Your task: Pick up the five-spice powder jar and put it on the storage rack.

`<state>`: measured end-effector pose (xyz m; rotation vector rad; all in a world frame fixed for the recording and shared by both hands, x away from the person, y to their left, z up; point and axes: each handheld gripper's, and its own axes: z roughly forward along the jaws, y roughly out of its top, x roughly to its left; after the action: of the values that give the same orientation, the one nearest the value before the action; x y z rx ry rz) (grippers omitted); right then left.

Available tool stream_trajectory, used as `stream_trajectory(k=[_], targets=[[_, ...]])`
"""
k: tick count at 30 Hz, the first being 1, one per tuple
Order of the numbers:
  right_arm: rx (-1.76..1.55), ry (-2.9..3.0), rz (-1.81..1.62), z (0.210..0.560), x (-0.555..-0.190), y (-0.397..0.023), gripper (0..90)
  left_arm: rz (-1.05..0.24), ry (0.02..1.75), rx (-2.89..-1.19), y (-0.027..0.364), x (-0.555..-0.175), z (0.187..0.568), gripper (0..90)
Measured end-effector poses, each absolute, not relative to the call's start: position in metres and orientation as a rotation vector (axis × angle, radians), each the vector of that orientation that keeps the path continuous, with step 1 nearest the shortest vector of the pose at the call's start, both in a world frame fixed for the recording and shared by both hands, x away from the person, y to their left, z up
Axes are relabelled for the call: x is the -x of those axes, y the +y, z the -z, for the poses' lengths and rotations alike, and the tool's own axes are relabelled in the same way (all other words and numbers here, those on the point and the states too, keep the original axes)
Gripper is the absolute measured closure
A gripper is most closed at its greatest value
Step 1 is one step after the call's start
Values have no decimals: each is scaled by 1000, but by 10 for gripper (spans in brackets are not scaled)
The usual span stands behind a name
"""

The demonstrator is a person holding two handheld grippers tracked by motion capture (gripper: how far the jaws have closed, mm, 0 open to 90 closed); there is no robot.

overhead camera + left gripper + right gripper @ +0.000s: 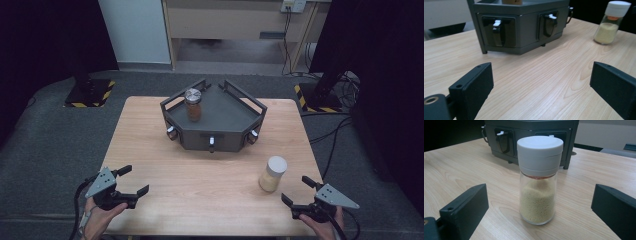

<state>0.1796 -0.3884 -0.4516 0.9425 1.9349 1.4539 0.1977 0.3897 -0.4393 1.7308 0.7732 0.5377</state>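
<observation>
Both my claws wait at the near edge of the table, jaws wide apart and empty. My right claw is the nearer one to the jar: the jar stands just ahead of it, nearer than the rack and off its right front corner, well apart from it. From the right gripper view the jar sits dead centre between my jaws but beyond their tips, not touching. It is upright, long axis vertical, white cap on top, pale grains filling the lower half. My left claw lies far off to the jar's left, aimed at the rack's front. On the rack's top stands a second jar with brown fill. I judge a straight push forward, then closing, would take the near jar.
</observation>
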Motion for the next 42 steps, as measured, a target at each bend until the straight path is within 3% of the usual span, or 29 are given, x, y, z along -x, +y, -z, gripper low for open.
stream_trajectory(k=[15, 42], targets=[[-940, 1934, -1458, 452, -180, -389, 17, -514, 701, -1674, 400, -197, 447, 26], [-948, 1929, -1460, 452, -179, -390, 18, -573, 746, -1635, 401, -190, 449, 0]])
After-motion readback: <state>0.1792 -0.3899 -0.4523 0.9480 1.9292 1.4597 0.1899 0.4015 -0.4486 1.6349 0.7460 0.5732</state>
